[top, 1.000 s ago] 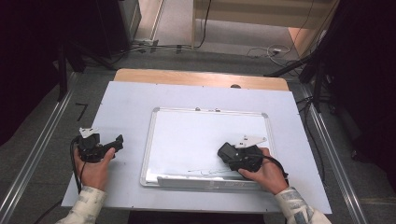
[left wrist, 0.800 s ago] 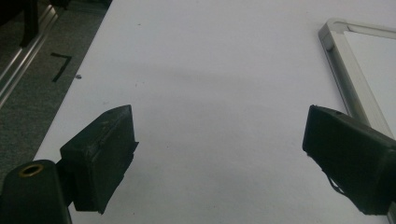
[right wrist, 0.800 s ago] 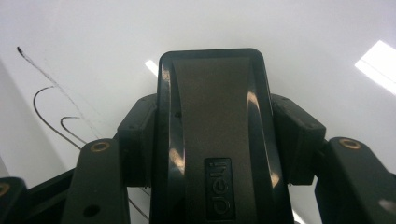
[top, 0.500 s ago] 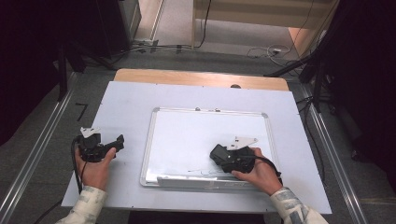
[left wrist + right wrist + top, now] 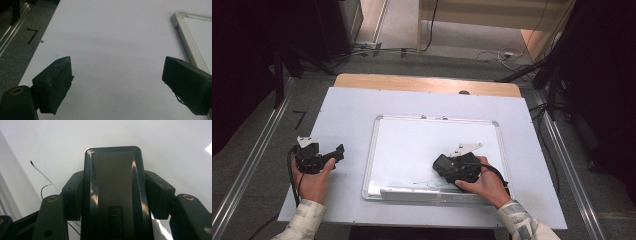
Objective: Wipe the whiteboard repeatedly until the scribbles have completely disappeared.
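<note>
A white whiteboard (image 5: 422, 142) with a silver frame lies flat on the table. My right gripper (image 5: 445, 165) rests on its lower right part, shut on a black eraser (image 5: 113, 182) whose top faces the camera in the right gripper view. Thin pen lines (image 5: 428, 184) run along the board near its bottom edge, and strokes (image 5: 41, 173) show left of the eraser. My left gripper (image 5: 337, 151) sits on the table left of the board, open, with nothing between its jaws (image 5: 117, 77). The board's corner (image 5: 180, 23) shows at upper right there.
The pale table top (image 5: 347, 115) carries the board; a wooden strip (image 5: 422, 84) runs along its far edge. Metal rails (image 5: 247, 165) flank the table on both sides, and cables lie on the floor beyond. Bare table surface lies around the left gripper.
My right gripper has slid left across the lower part of the whiteboard with the eraser in it. The left gripper has stayed put.
</note>
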Tool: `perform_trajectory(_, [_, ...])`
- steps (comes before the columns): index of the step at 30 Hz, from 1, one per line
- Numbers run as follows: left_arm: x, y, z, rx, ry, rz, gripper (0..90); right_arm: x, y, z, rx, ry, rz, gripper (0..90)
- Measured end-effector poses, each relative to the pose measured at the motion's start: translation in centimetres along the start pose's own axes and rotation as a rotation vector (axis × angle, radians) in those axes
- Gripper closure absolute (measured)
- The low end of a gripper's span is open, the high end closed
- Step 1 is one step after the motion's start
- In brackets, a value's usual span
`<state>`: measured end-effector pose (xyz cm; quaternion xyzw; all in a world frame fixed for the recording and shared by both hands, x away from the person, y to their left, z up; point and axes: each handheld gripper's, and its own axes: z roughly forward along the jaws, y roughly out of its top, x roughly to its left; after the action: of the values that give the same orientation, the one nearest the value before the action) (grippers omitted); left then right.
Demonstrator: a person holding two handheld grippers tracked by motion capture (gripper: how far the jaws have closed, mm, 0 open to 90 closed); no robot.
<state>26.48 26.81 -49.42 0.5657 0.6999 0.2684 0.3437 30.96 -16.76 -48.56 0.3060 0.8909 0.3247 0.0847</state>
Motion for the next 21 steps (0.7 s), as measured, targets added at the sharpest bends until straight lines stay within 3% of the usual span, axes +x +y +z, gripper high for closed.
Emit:
perform_trajectory(13, [-0.05, 0.00, -0.01, -0.001, 0.003, 0.001, 9.8, -0.31, 0.07, 0.12, 0.004, 0.014, 0.024, 37.6])
perform_trajectory(21, [-0.05, -0.01, -0.06, 0.000, 0.002, 0.002, 9.8, -0.30, -0.09, 0.41, -0.029, 0.007, 0.036, 37.2])
